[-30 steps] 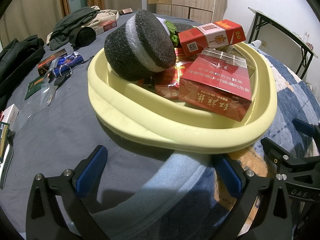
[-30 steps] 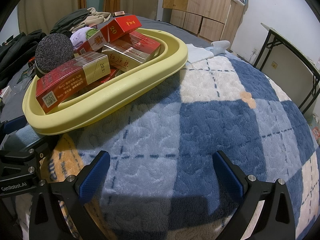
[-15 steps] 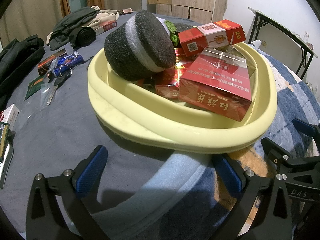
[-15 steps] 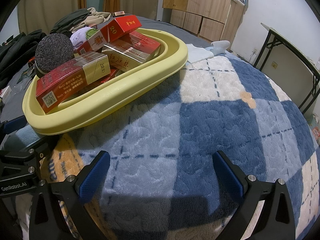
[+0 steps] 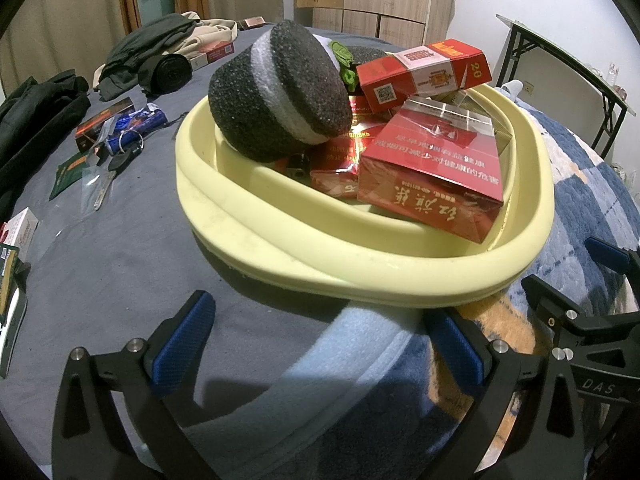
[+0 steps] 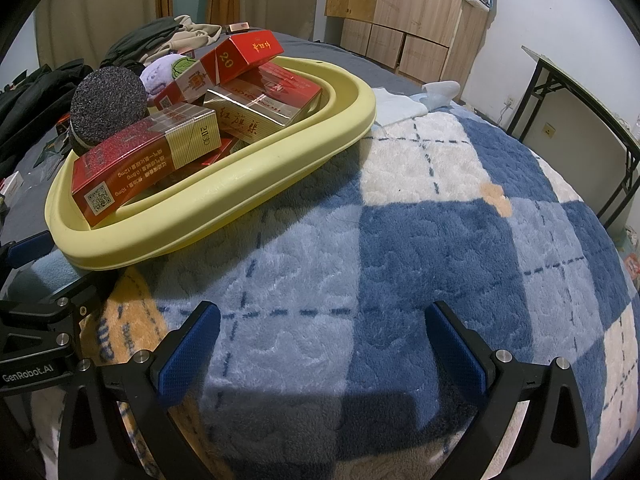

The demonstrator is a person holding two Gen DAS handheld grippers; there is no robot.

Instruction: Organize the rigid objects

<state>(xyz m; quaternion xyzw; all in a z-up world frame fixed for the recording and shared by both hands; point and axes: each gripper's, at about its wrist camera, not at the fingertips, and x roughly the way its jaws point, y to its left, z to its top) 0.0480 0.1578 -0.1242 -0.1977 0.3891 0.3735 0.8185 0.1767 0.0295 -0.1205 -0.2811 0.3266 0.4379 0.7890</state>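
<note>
A pale yellow basin (image 5: pixel 280 248) sits on the bed, also in the right wrist view (image 6: pixel 224 204). It holds a black-and-white foam roll (image 5: pixel 280 92), several red cigarette cartons (image 5: pixel 436 168) and a purple plush (image 6: pixel 158 74). My left gripper (image 5: pixel 316 344) is open and empty, just short of the basin's near rim. My right gripper (image 6: pixel 320 344) is open and empty over the blue plaid blanket (image 6: pixel 420 240), to the right of the basin.
On the grey sheet left of the basin lie a blue tube with keys (image 5: pixel 132 132), small boxes (image 5: pixel 100 120) and dark clothes (image 5: pixel 36 120). A folding table (image 5: pixel 568 80) stands at the right. Wooden cabinets (image 6: pixel 404 12) stand behind.
</note>
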